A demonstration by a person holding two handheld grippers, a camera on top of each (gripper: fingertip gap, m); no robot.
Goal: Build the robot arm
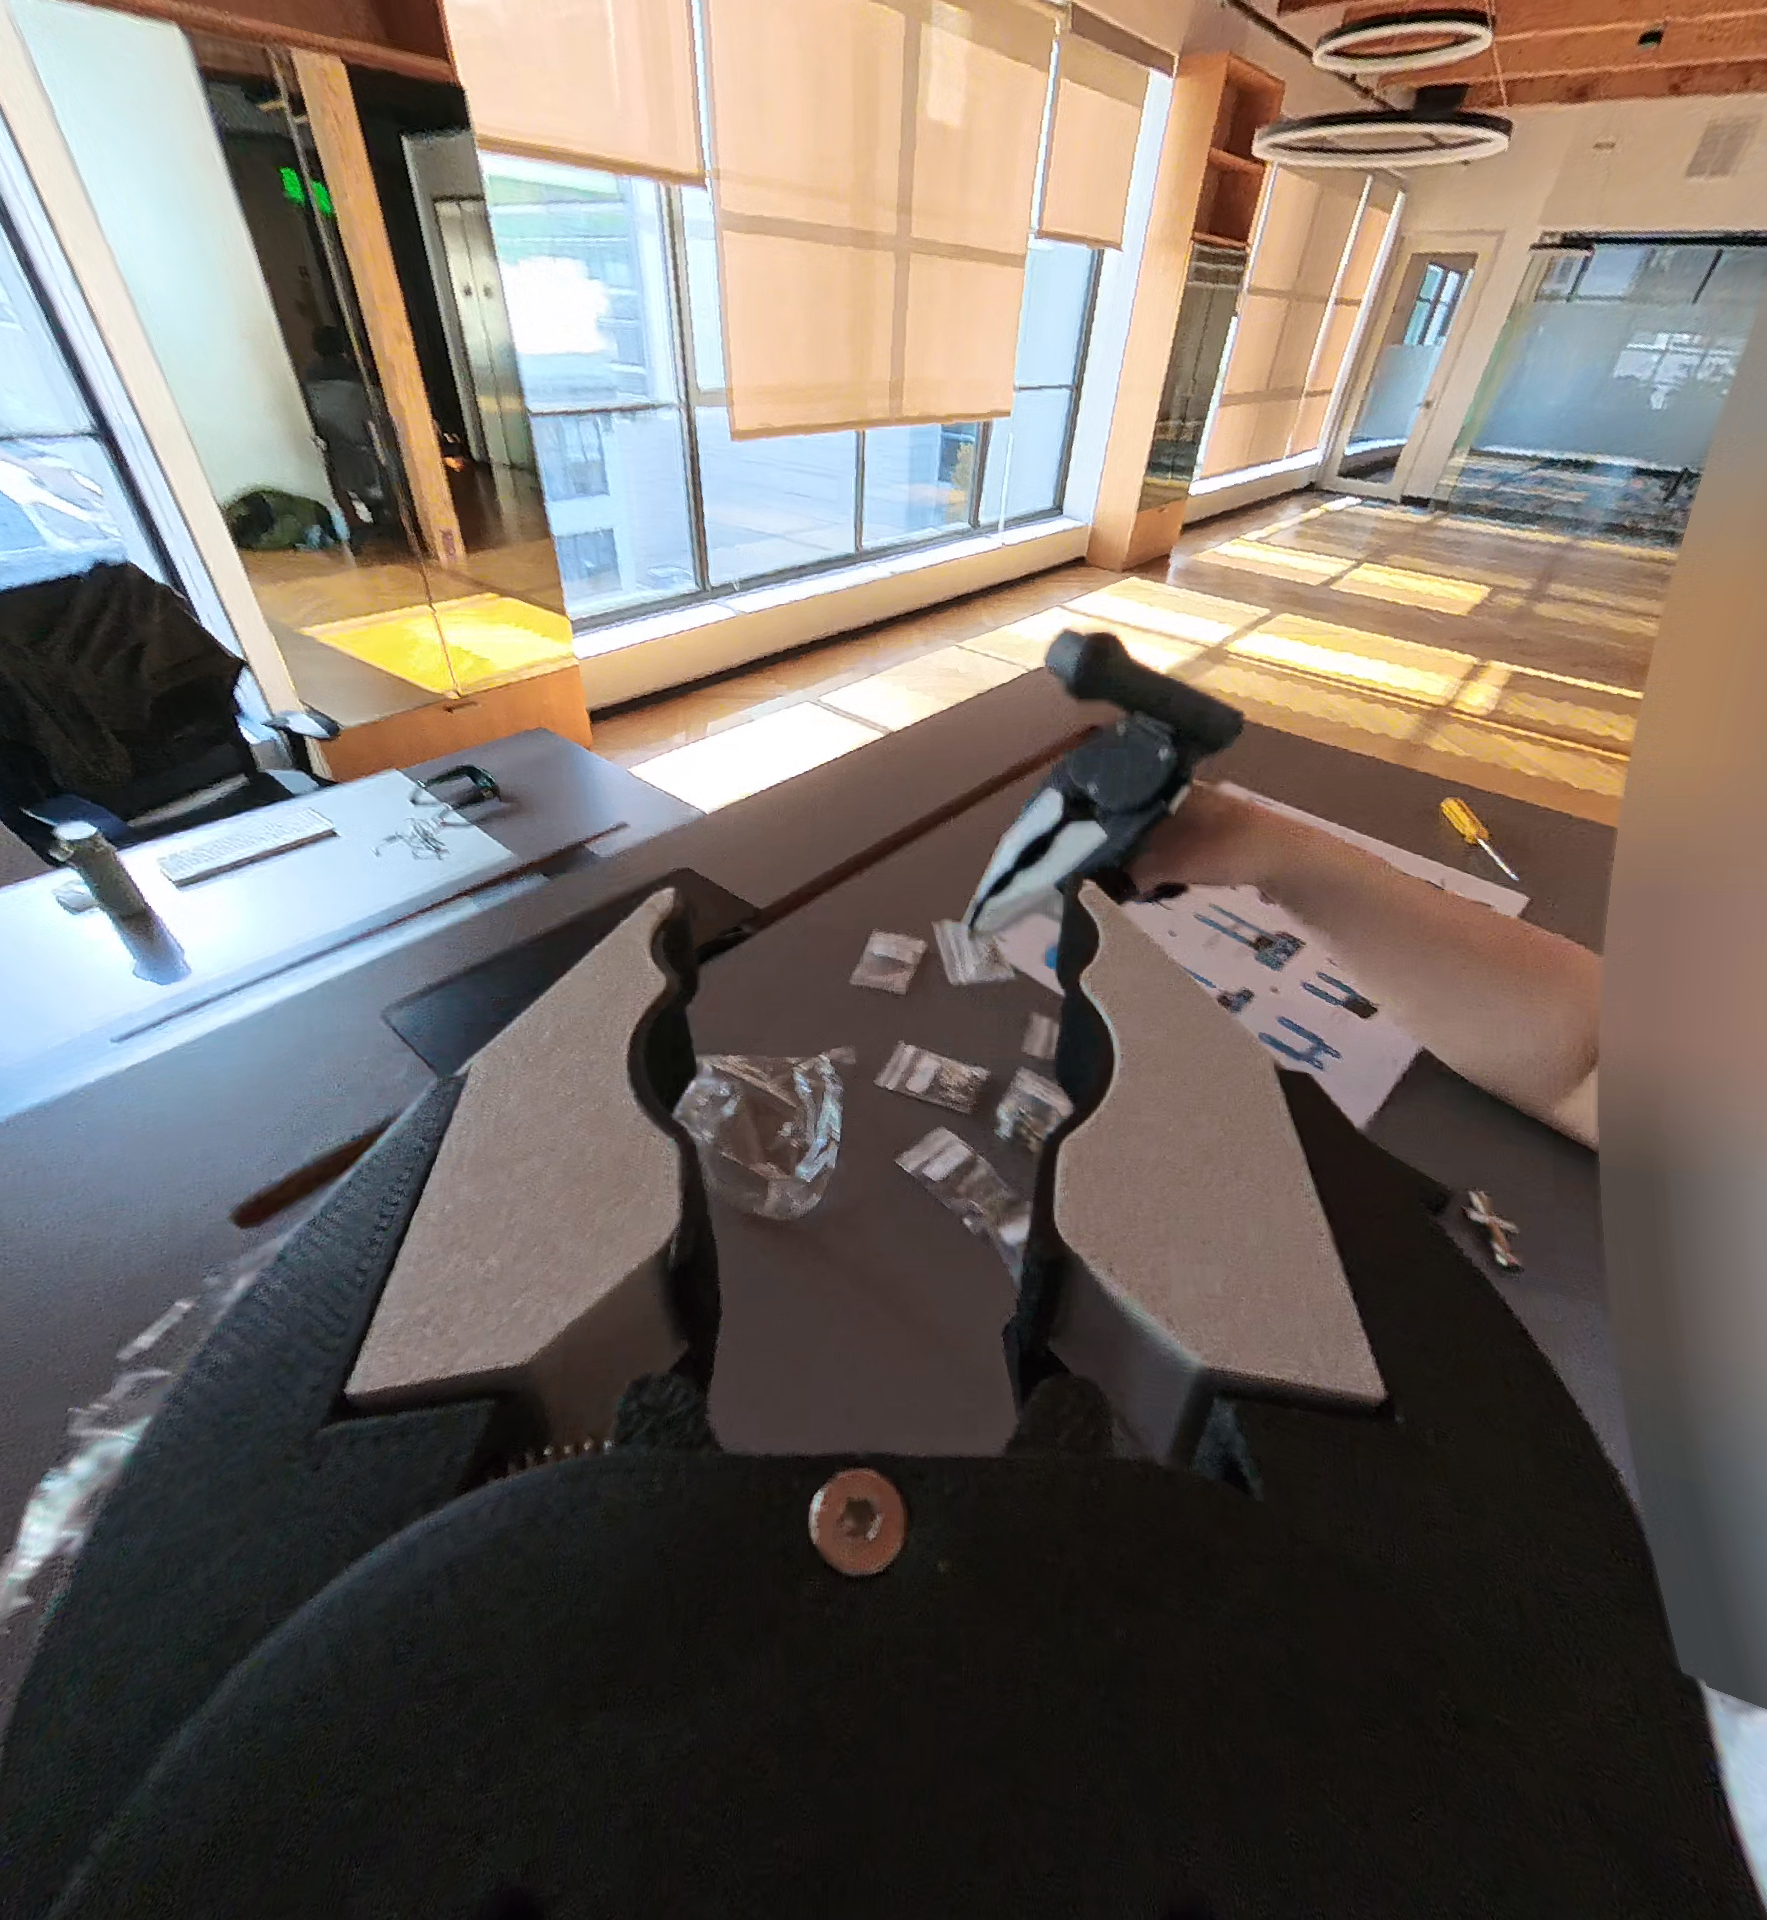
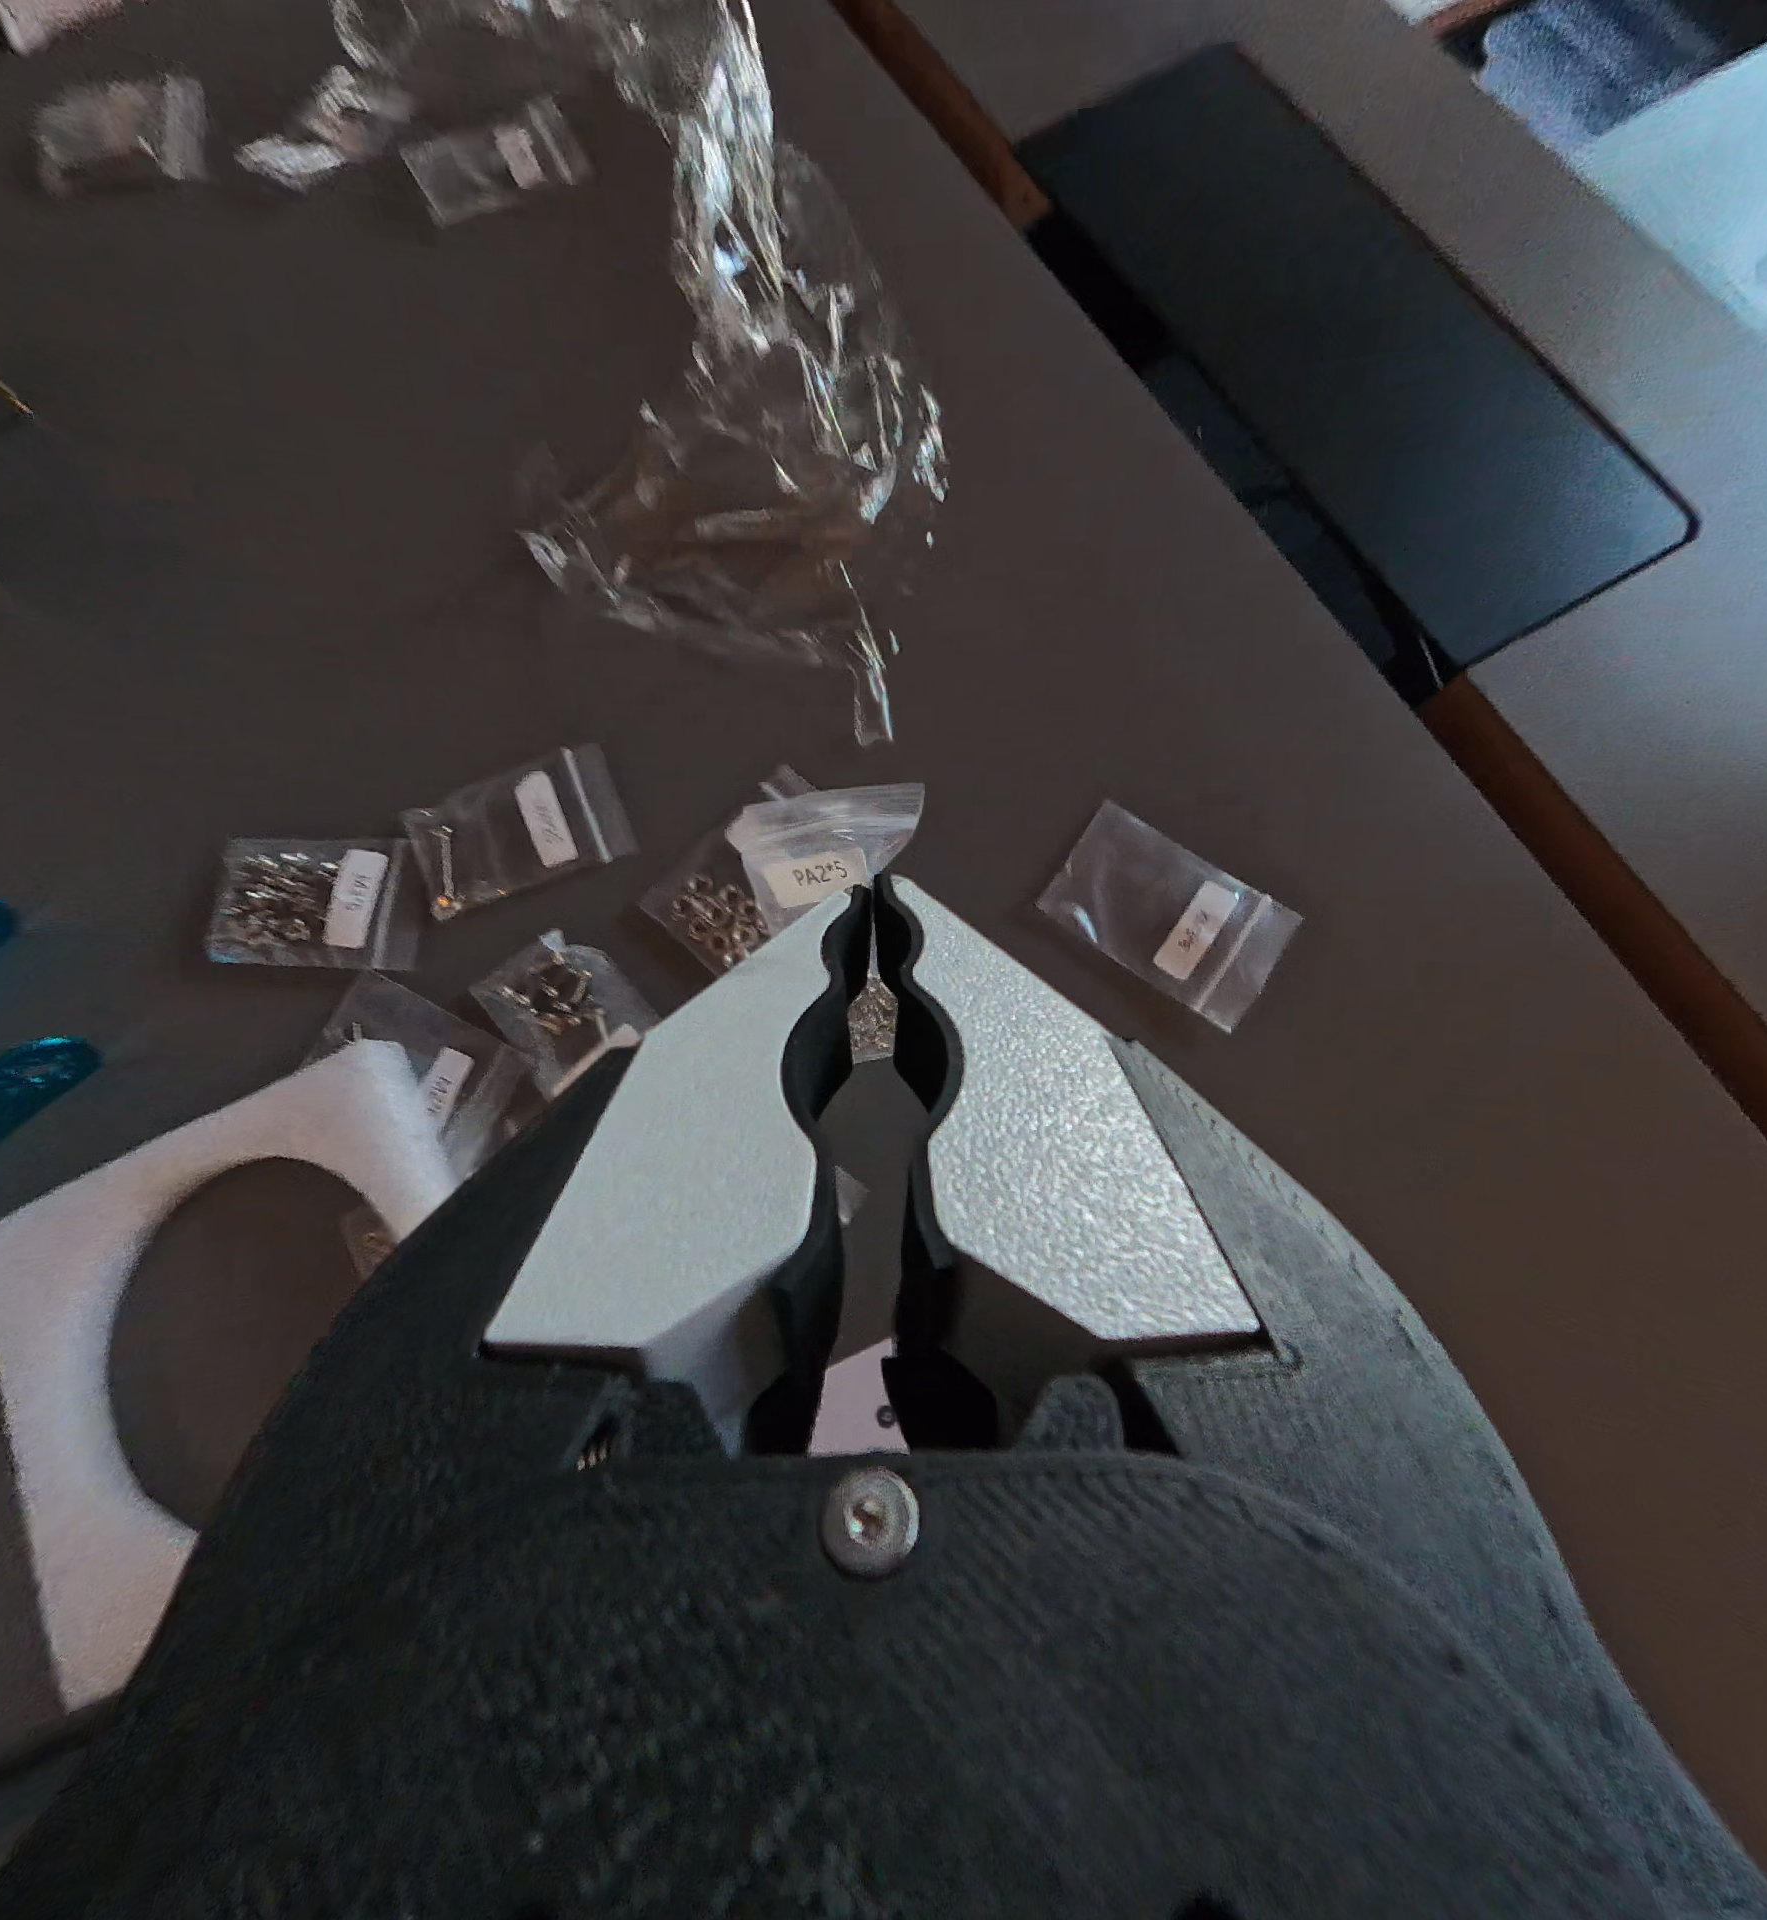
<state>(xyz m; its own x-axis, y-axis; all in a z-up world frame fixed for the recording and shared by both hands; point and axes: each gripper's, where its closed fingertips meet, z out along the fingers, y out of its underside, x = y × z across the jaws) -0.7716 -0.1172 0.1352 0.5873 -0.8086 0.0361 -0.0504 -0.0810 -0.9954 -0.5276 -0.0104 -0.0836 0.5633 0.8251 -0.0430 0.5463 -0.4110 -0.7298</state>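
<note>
Jaws: right gripper point(image 2: 875, 885) clenched at the tips on a small clear zip bag with a white label point(image 2: 825, 831); grey textured fingers point(image 2: 1045, 1132), wavy black pads. Left gripper point(image 1: 874, 914) spread wide, holding nothing, above a crumpled clear plastic wrap point(image 1: 765, 1127) on the matte dark table point(image 1: 858, 1340). More small hardware bags point(image 2: 302, 902) left of the right jaws.

Dark table point(image 2: 235, 436), small parts bags point(image 2: 520, 836)
</note>
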